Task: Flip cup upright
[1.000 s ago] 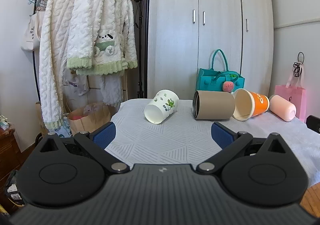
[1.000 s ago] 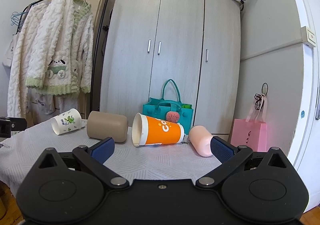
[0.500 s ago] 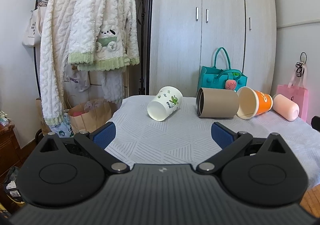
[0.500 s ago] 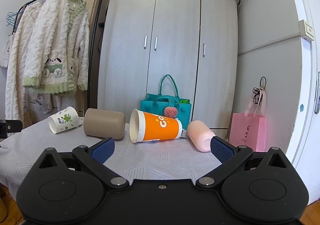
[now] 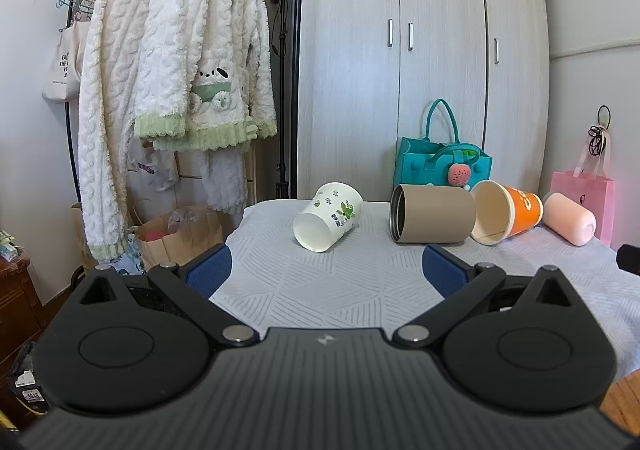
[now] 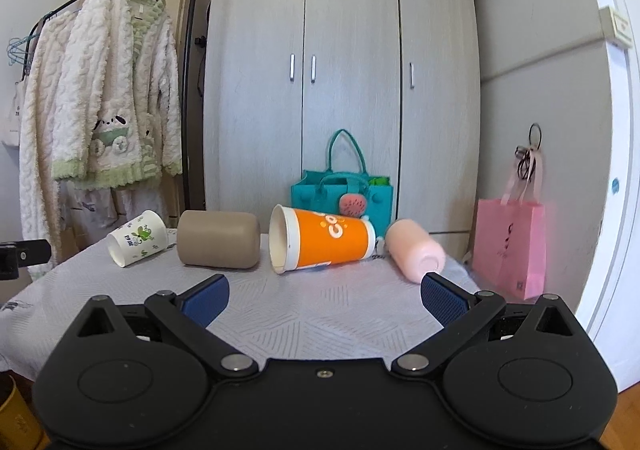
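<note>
Surveying the white-clothed table [image 5: 320, 282], we find four cups lying on their sides in a row: a tan cylindrical tumbler [image 5: 432, 218], an orange paper cup [image 6: 320, 238], a pink tumbler [image 6: 416, 250] and a white paper cup with green prints [image 5: 329, 217]. The left gripper [image 5: 326, 268] stands spread and empty, the white cup straight ahead, mouth toward us. The right gripper [image 6: 324, 296], equally spread and empty, faces the orange cup, whose axis runs crosswise, mouth leftward. We judge each nearest its own.
</note>
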`<state>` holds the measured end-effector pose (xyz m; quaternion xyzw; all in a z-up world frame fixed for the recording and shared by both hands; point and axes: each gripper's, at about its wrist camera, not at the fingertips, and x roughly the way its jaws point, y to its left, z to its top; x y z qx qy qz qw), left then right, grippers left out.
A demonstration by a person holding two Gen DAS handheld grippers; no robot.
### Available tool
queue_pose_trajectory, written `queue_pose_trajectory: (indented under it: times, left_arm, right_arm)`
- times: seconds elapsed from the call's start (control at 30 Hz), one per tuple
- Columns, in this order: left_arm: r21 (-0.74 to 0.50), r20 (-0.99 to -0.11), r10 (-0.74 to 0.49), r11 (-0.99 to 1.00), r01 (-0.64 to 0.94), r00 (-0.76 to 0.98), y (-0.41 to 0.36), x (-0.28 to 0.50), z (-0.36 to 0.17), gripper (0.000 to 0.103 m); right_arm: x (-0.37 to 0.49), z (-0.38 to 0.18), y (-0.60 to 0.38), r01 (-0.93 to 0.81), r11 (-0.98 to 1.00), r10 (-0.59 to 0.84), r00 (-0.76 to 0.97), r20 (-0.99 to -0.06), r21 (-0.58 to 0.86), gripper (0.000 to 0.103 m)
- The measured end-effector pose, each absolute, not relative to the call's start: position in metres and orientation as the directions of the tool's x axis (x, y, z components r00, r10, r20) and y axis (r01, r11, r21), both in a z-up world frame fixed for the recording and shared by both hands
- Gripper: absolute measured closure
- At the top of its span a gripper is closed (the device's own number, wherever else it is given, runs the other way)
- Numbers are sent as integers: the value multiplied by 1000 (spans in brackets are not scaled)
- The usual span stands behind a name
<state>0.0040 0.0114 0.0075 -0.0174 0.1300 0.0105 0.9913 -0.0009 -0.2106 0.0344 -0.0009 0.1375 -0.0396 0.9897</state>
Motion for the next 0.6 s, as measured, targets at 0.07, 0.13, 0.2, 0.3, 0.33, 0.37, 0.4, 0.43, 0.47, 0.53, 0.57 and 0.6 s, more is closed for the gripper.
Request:
queue_pose_trajectory:
  times: [0.07, 0.13, 0.2, 0.3, 0.33, 0.37, 0.4, 0.43, 0.47, 0.53, 0.57, 0.6]
  left_arm:
    - [-33, -260, 16, 999, -26, 966, 12, 4, 8, 0]
    - [-35, -261, 15, 999, -25, 965, 12, 4, 8, 0]
    - [-35, -265, 13, 999, -23, 964, 12, 4, 10, 0]
    - [-34, -266, 14, 999, -24, 964, 12, 4, 12, 0]
    - [-33, -264, 14, 999, -24, 964, 13, 4, 13, 0]
    - [-34, -264, 15, 999, -25, 964, 12, 4, 13, 0]
    - [-34, -262, 14, 999, -24, 965, 12, 3, 13, 0]
    - [-33, -263, 14, 999, -24, 965, 12, 4, 13, 0]
    - [-32, -264, 14, 999, -23, 965, 12, 4, 13, 0]
    - [-28, -266, 15, 999, -24, 964, 12, 4, 14, 0]
    - [-28, -265, 15, 999, -23, 964, 11, 4, 14, 0]
    - [-27, -266, 15, 999, -23, 964, 12, 4, 14, 0]
  right_arm:
    - [0, 34, -211, 81, 997, -80, 956, -281, -7, 0]
    - [0, 34, -211, 83, 997, -82, 955, -284, -8, 0]
    - [0, 34, -211, 88, 996, -87, 955, -284, -11, 0]
    - [0, 34, -211, 89, 996, -89, 954, -286, -12, 0]
    - [0, 34, -211, 89, 996, -88, 954, -286, -12, 0]
    - [0, 34, -211, 89, 996, -89, 954, -286, -12, 0]
    - [0, 34, -211, 90, 996, -90, 954, -285, -13, 0]
    - [0, 34, -211, 90, 996, -90, 954, -284, -14, 0]
    - [0, 34, -211, 89, 996, -90, 954, -285, -14, 0]
    - [0, 34, -211, 87, 996, -87, 954, -287, -14, 0]
    - [-1, 34, -211, 85, 996, -86, 954, -287, -17, 0]
    - [-1, 35, -211, 83, 996, -85, 954, -288, -19, 0]
